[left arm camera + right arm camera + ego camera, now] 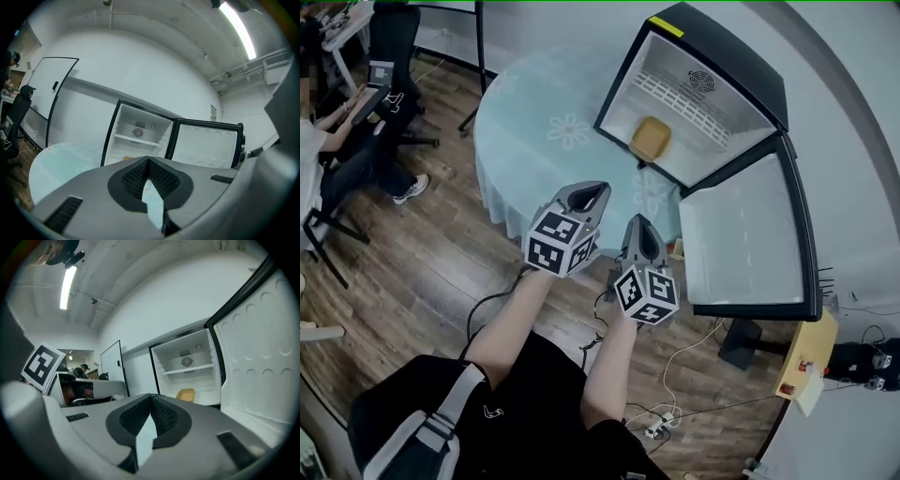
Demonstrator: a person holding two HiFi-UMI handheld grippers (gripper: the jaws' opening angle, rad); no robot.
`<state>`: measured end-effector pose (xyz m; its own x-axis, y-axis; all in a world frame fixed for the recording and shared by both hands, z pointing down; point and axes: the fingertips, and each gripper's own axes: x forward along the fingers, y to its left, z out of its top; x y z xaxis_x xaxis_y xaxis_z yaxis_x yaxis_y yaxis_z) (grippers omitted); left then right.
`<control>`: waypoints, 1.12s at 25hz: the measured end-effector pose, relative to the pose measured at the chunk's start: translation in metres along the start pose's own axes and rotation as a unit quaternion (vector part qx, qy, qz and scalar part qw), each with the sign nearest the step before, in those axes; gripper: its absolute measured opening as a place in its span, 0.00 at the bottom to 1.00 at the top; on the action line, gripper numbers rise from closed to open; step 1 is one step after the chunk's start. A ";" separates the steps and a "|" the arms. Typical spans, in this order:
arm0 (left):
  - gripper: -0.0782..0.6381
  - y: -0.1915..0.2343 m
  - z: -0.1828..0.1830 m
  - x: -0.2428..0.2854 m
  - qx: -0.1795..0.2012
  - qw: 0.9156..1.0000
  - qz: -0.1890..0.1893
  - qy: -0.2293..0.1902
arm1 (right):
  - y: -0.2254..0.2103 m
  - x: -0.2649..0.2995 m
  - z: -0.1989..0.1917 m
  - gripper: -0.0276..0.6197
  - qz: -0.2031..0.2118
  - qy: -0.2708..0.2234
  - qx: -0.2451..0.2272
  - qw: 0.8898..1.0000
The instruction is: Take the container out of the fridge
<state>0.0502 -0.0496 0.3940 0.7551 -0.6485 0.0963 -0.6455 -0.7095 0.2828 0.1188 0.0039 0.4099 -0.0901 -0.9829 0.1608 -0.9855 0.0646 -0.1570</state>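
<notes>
A small black fridge (741, 84) stands on a round table, its door (750, 244) swung wide open to the right. A shallow yellow container (652, 138) lies on the fridge floor, below a white wire shelf (694, 108); it also shows in the right gripper view as the yellow container (186, 394). My left gripper (592, 194) and right gripper (641, 228) hover side by side in front of the table, well short of the fridge. Both are shut and hold nothing. In the left gripper view the left gripper (148, 160) points at the fridge (140, 133).
The round table (534, 131) wears a pale blue cloth and has the fridge at its right side. A person sits on an office chair at the far left (337, 141). Cables and a power strip (661, 427) lie on the wooden floor.
</notes>
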 end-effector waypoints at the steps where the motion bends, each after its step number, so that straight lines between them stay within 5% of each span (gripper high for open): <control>1: 0.11 0.007 -0.008 0.005 -0.009 1.000 0.006 0.008 | -0.001 0.005 -0.006 0.05 0.000 0.010 -0.002 1.000; 21: 0.11 0.079 -0.027 0.164 -0.021 0.995 -0.019 0.098 | -0.089 0.154 -0.015 0.05 -0.053 0.052 0.045 0.996; 28: 0.11 0.092 -0.024 0.195 -0.038 0.994 -0.046 0.087 | -0.100 0.184 -0.023 0.05 -0.063 0.069 0.050 0.994</control>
<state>0.1409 -0.2347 0.4612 0.8231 -0.5197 0.2289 -0.5674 -0.7364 0.3684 0.1973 -0.1792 0.4777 0.0068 -0.9484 0.3171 -0.9718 -0.0810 -0.2214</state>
